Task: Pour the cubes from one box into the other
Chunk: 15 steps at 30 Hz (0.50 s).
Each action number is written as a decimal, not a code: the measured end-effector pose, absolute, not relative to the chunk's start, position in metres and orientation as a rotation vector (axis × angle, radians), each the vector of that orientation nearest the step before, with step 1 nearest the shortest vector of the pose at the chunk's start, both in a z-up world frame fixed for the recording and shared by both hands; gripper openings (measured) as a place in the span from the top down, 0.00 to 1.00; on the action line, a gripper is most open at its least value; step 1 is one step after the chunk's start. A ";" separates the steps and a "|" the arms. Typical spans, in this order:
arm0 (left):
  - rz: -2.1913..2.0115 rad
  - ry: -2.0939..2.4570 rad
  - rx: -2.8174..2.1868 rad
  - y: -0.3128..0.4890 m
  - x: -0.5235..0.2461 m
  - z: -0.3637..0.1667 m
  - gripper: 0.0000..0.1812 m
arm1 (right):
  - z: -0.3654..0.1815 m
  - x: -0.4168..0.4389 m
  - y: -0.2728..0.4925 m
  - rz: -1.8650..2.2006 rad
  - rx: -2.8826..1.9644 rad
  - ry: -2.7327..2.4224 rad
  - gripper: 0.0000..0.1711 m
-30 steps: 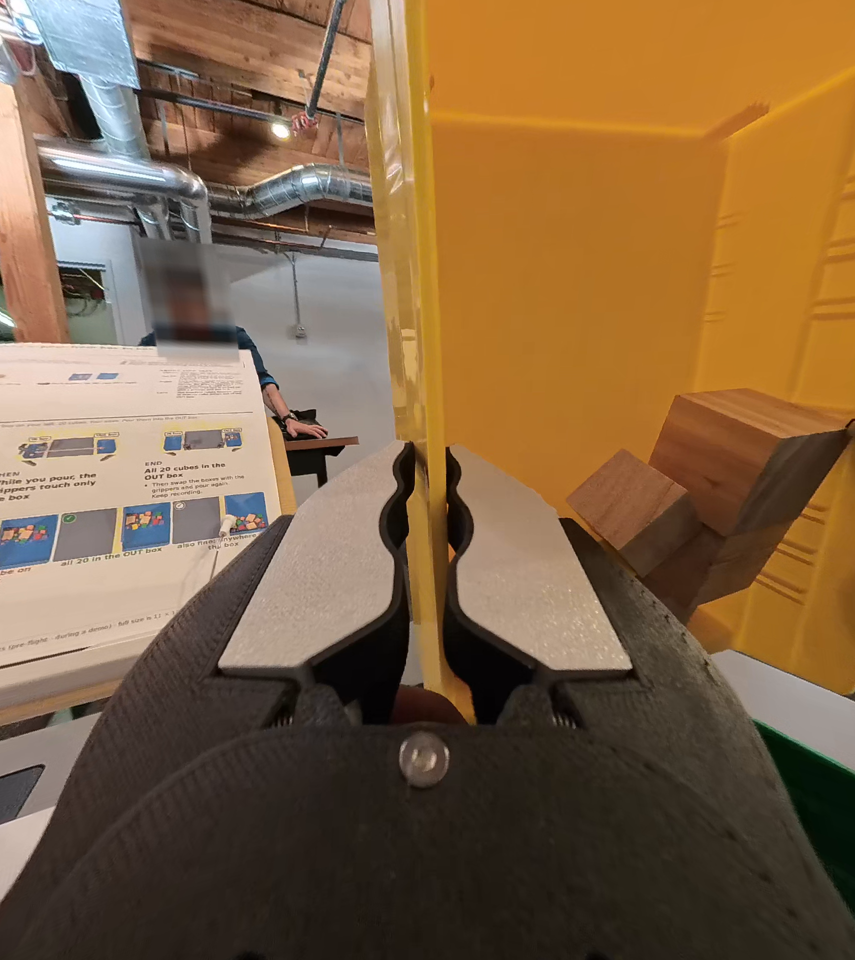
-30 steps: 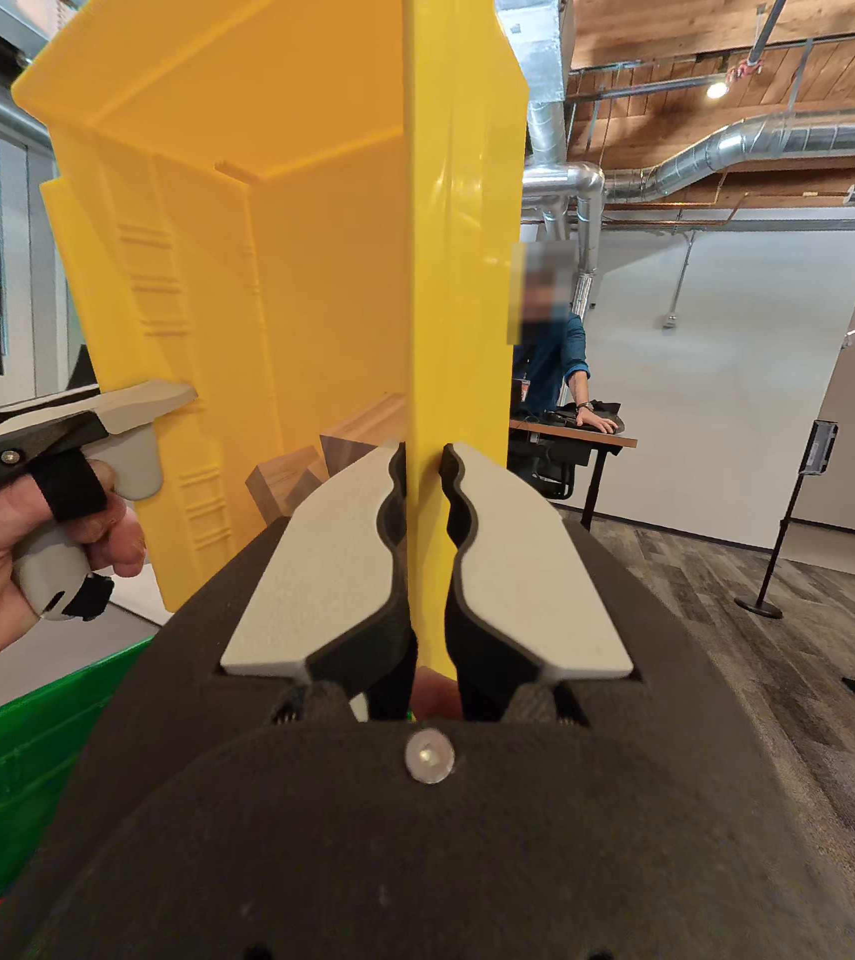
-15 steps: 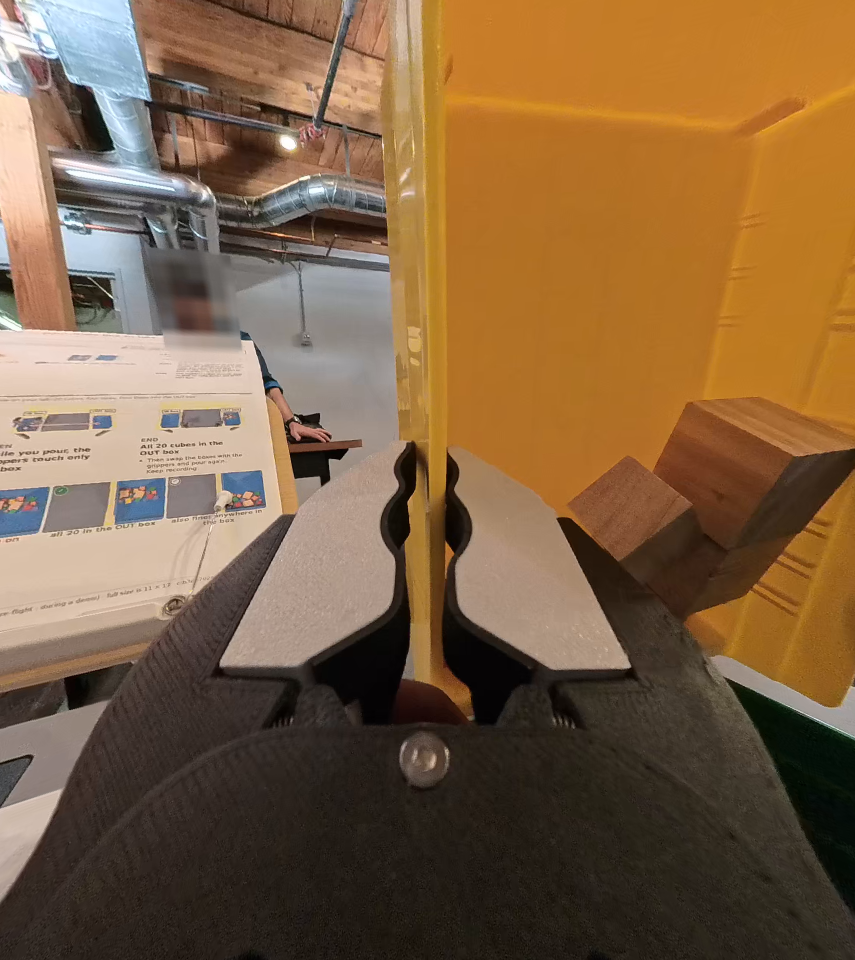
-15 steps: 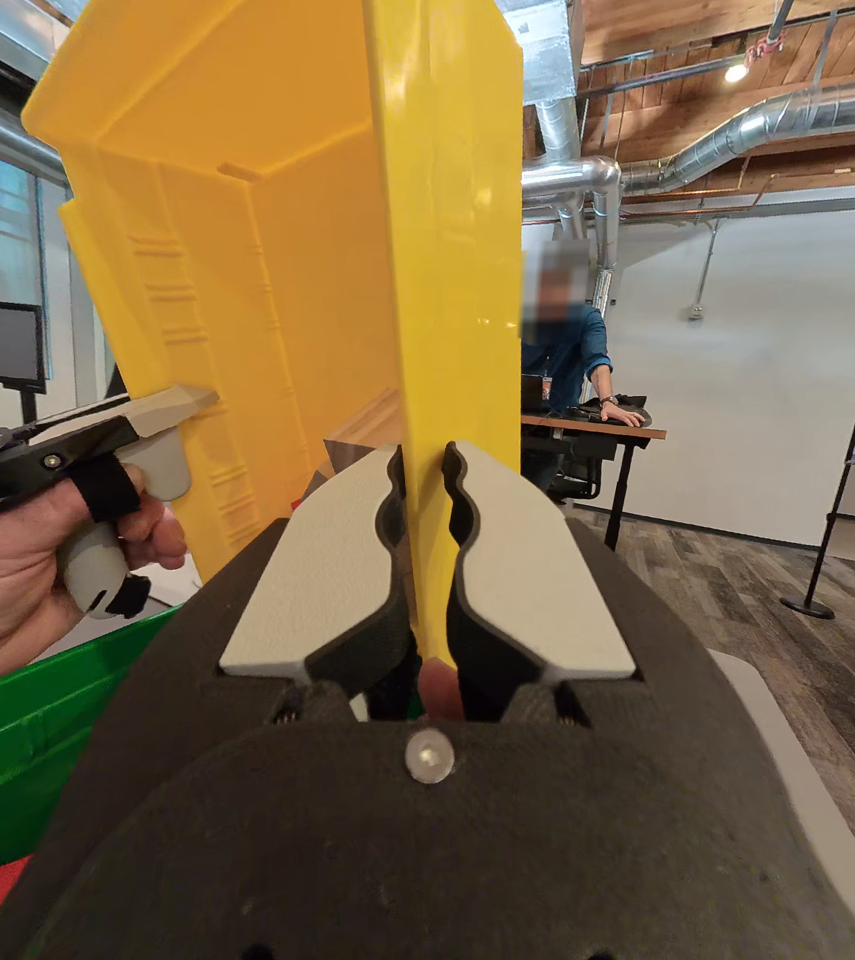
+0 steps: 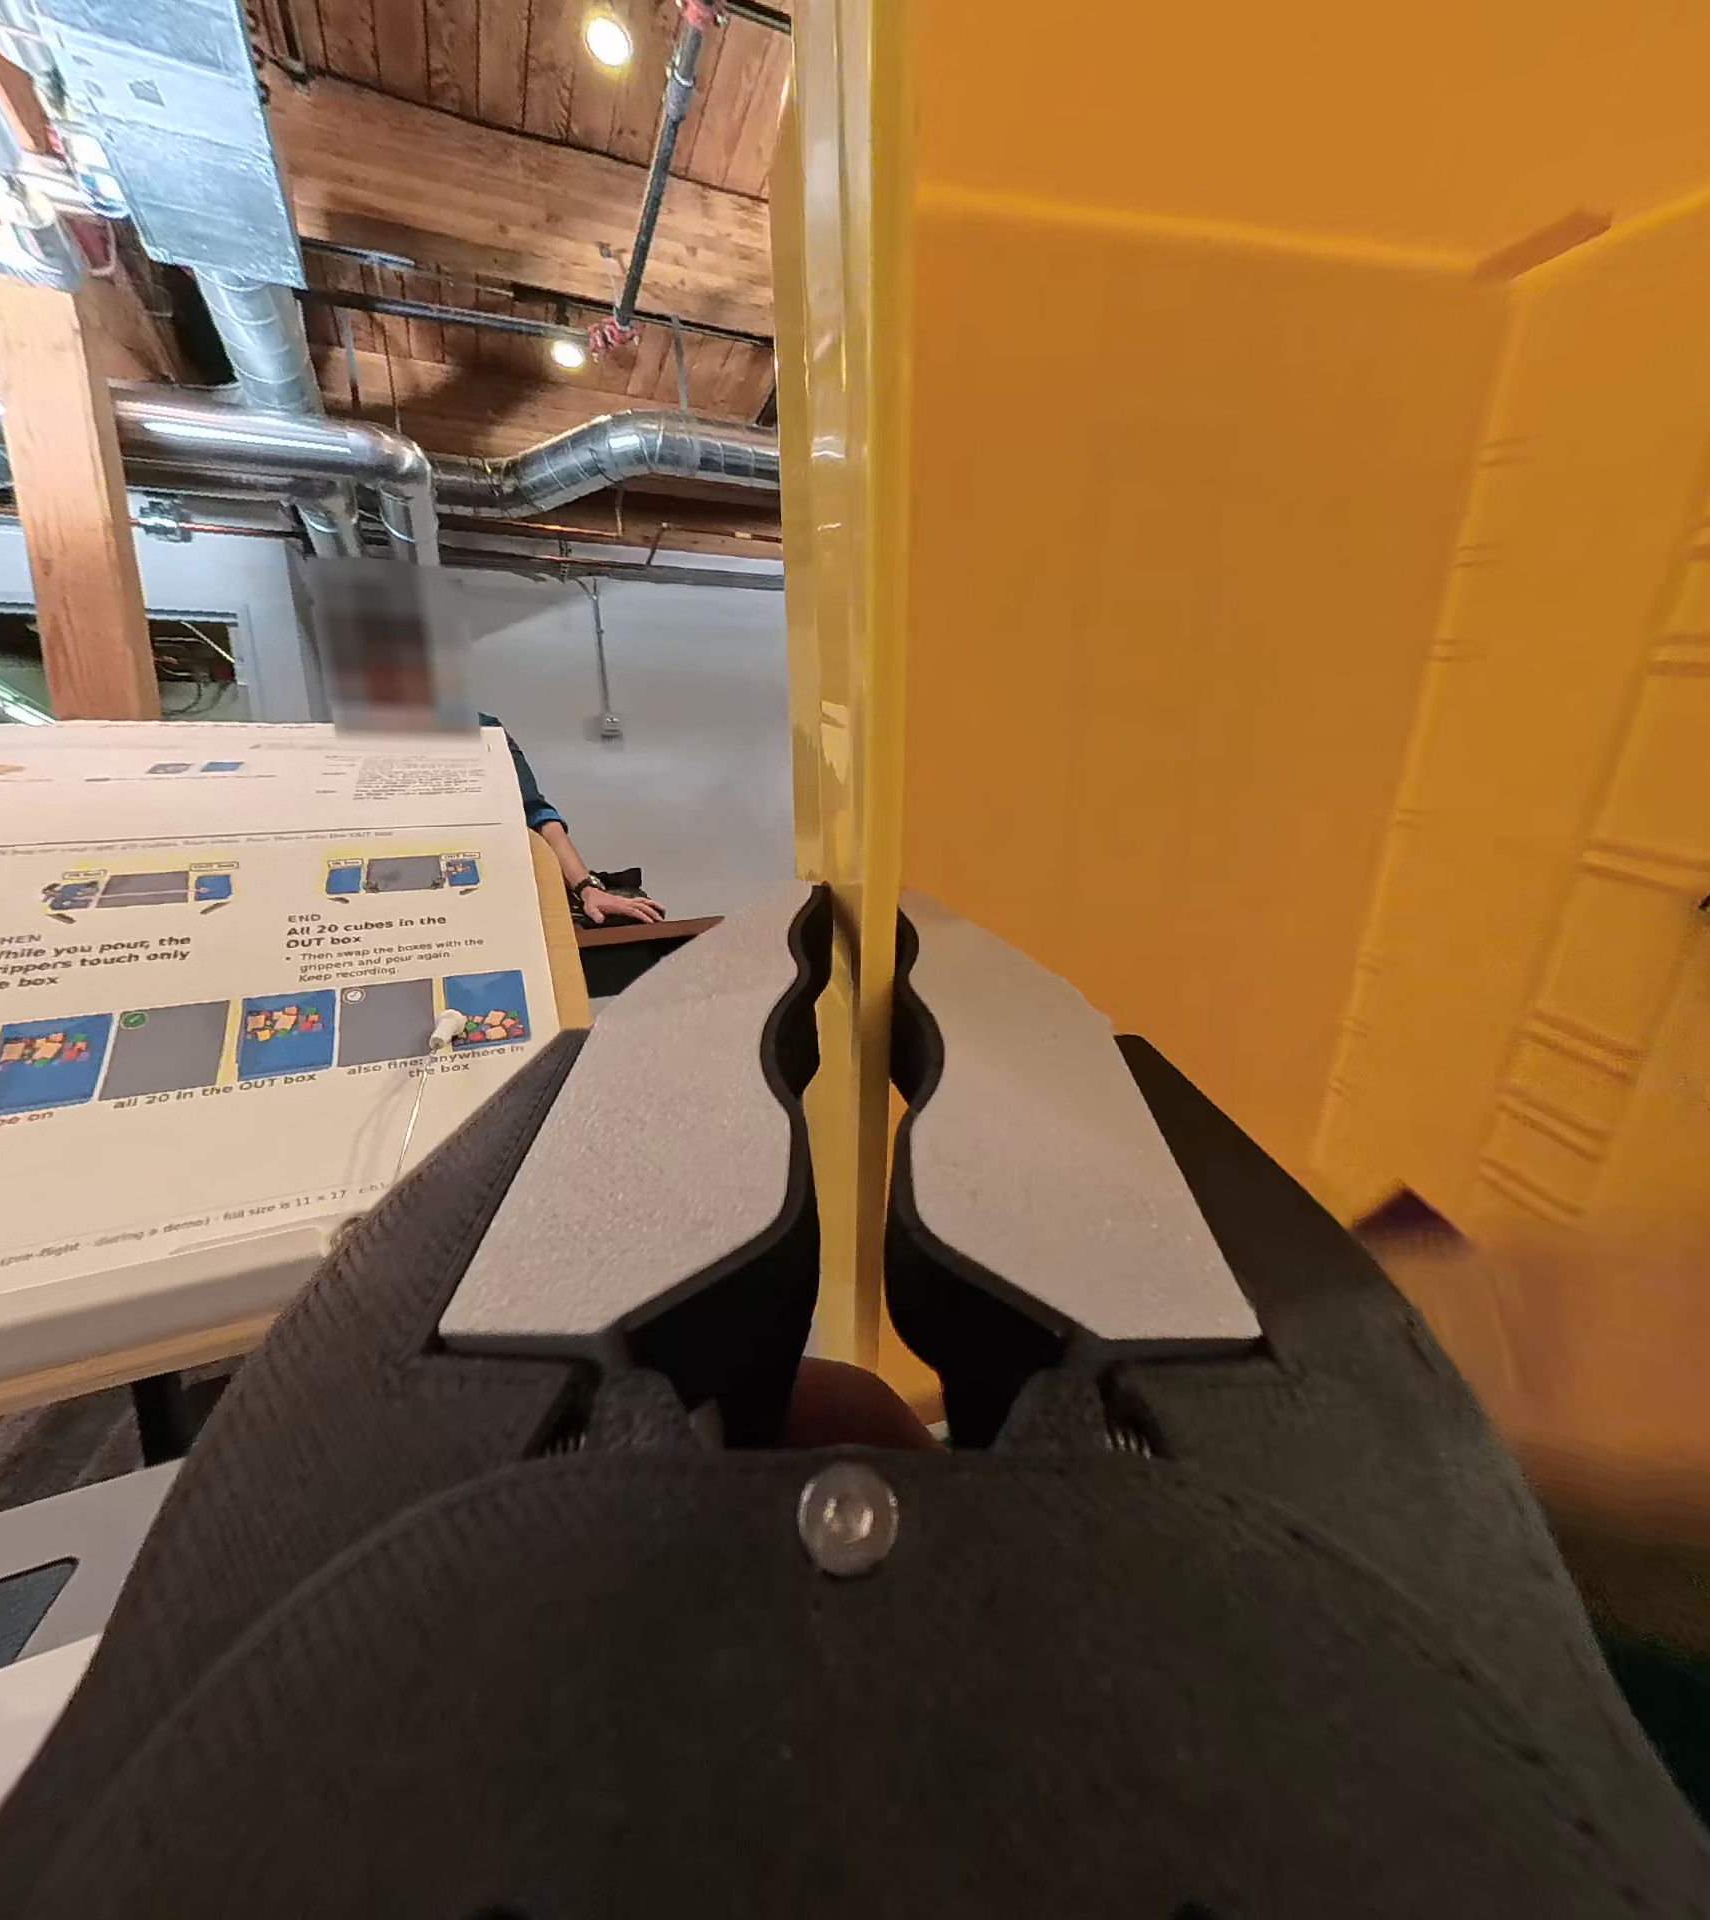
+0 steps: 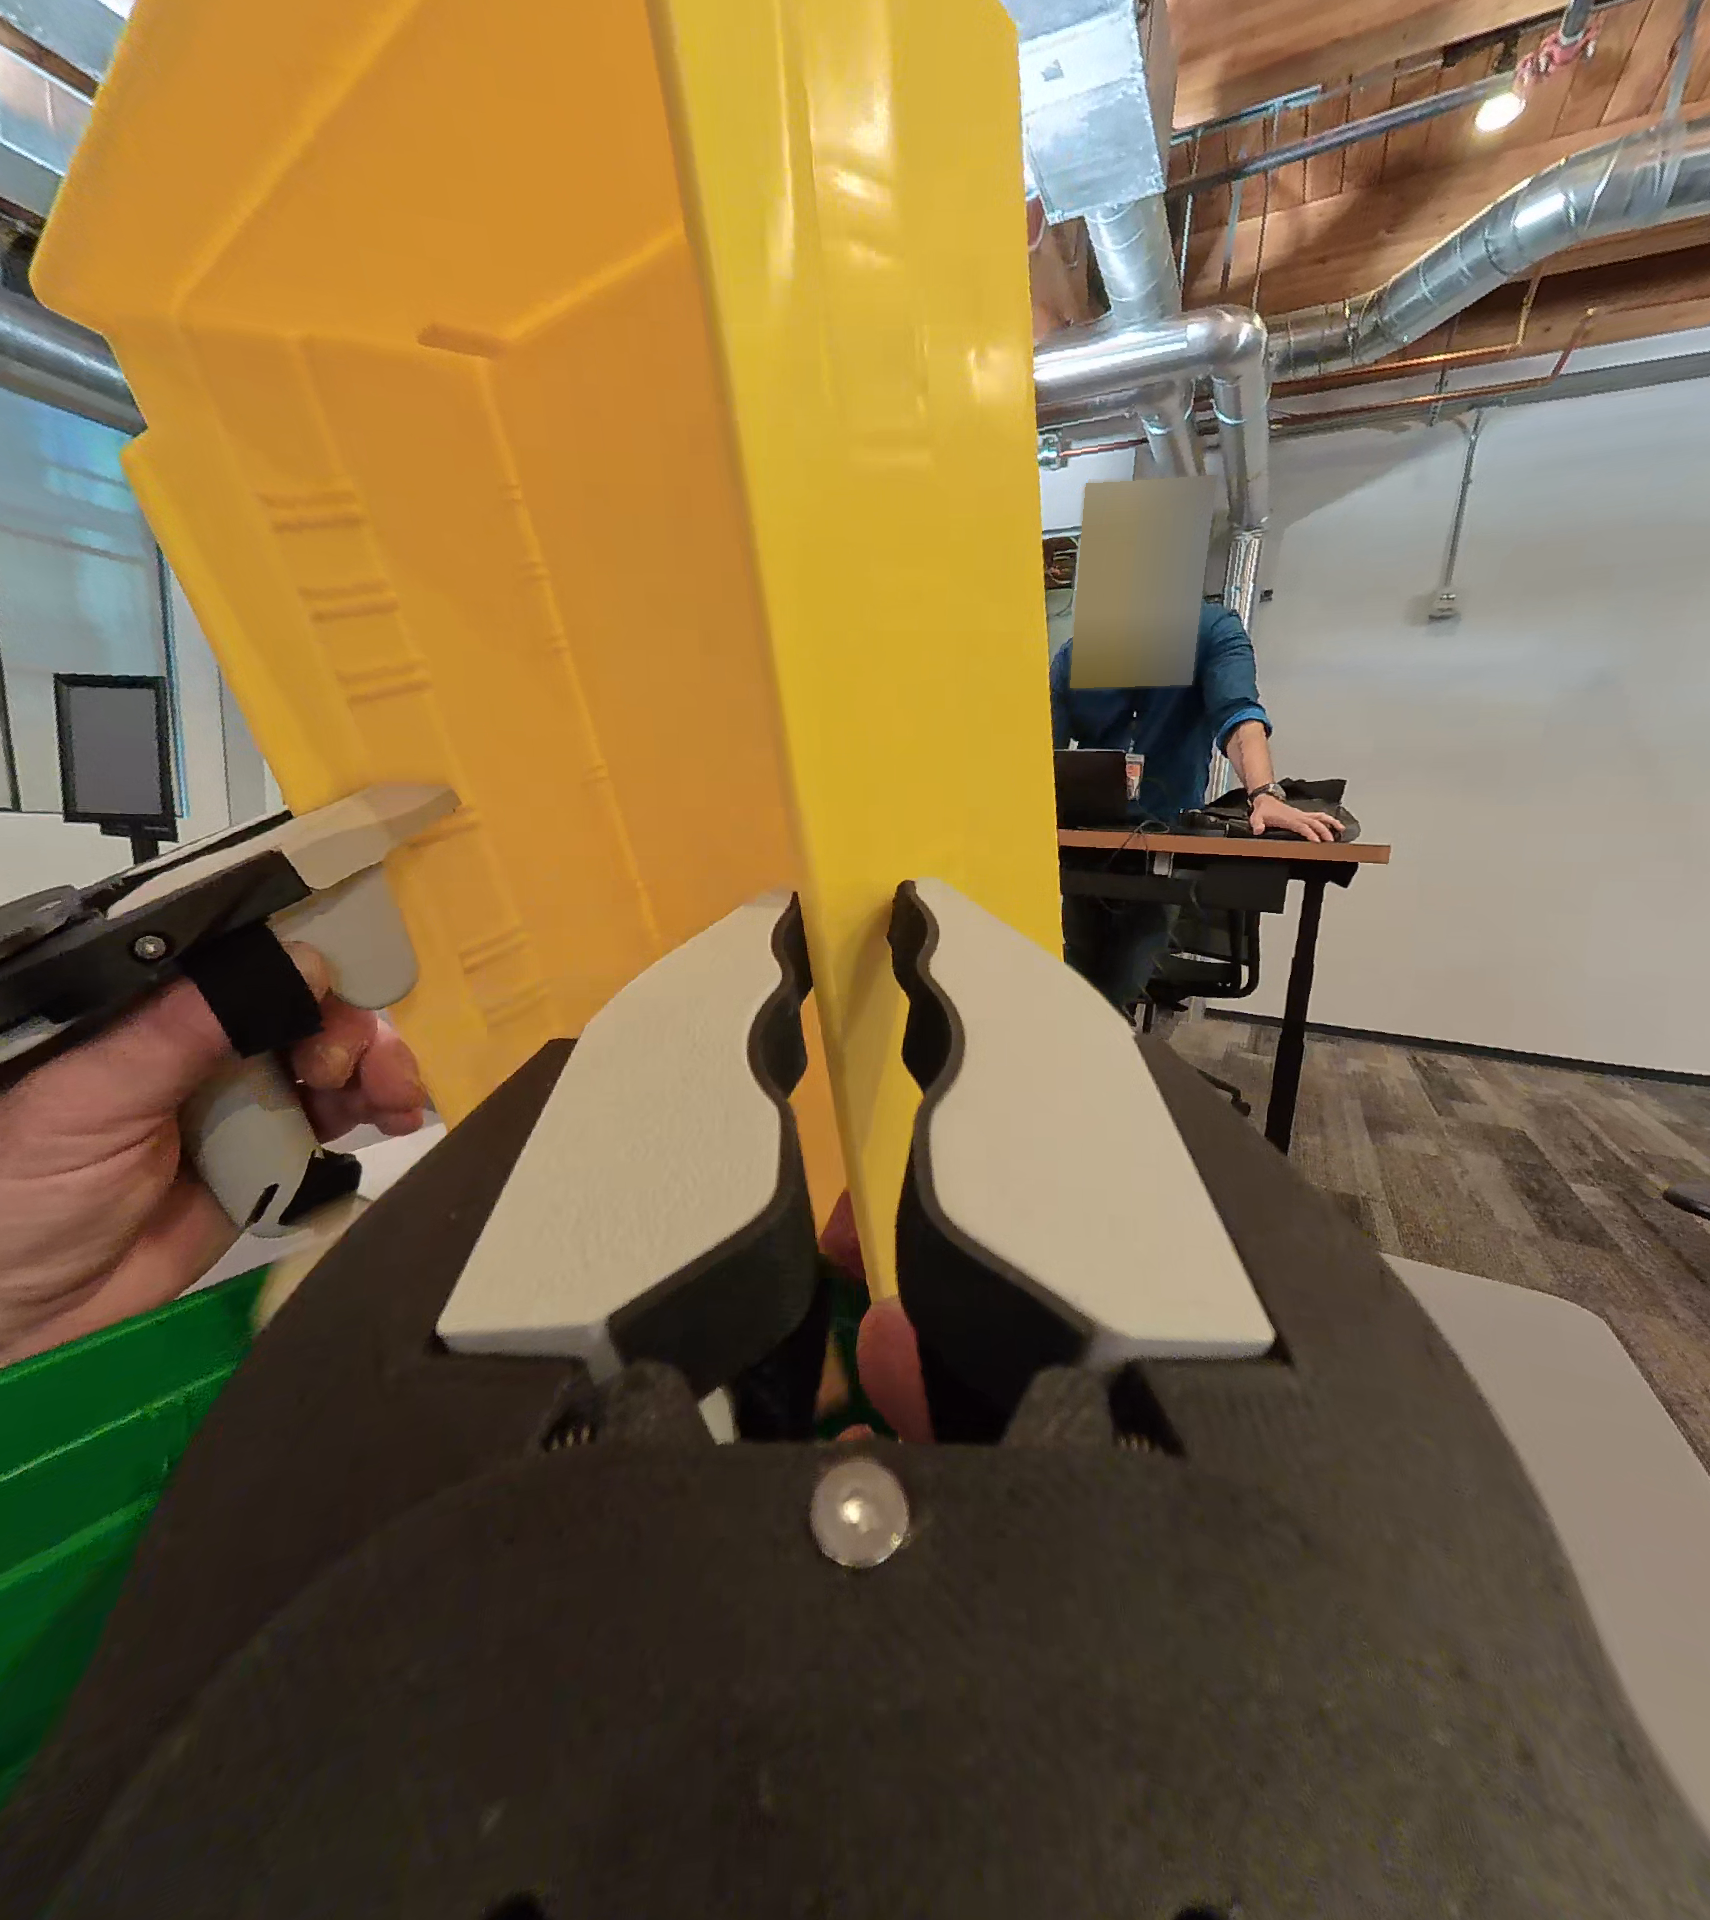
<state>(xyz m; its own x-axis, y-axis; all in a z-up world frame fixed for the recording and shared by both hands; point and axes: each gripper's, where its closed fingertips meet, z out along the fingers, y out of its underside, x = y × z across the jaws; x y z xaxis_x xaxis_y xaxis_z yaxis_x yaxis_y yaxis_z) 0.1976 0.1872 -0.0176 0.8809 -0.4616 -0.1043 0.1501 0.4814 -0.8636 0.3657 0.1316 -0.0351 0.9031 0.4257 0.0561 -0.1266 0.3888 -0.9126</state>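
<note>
Now each hand-held gripper, left (image 5: 856, 1049) and right (image 6: 846, 1060), squeezes a wall of the yellow box (image 6: 560, 499), tipping it so cubes drop into the green box (image 6: 20, 1496) below.

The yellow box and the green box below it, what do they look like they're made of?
The yellow box looks like moulded plastic with a glossy finish: light glints along its thin wall, and raised ribs are pressed into its side. The green box seems to be plastic too, with similar moulded ridges, though only a corner shows. Both grippers, left and right, clamp the yellow walls.
</note>
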 end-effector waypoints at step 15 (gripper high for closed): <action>-0.402 0.363 -0.983 0.183 0.200 0.011 0.95 | -0.005 0.369 0.127 0.313 -1.115 -0.314 0.94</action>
<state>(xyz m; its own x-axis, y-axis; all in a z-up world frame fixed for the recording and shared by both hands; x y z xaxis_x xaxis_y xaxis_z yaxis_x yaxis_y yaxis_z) 0.2004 0.1826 0.0106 0.8683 -0.4828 -0.1135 0.1622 0.4926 -0.8550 0.3690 0.1274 -0.0052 0.9129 0.3983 0.0896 -0.0878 0.4059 -0.9097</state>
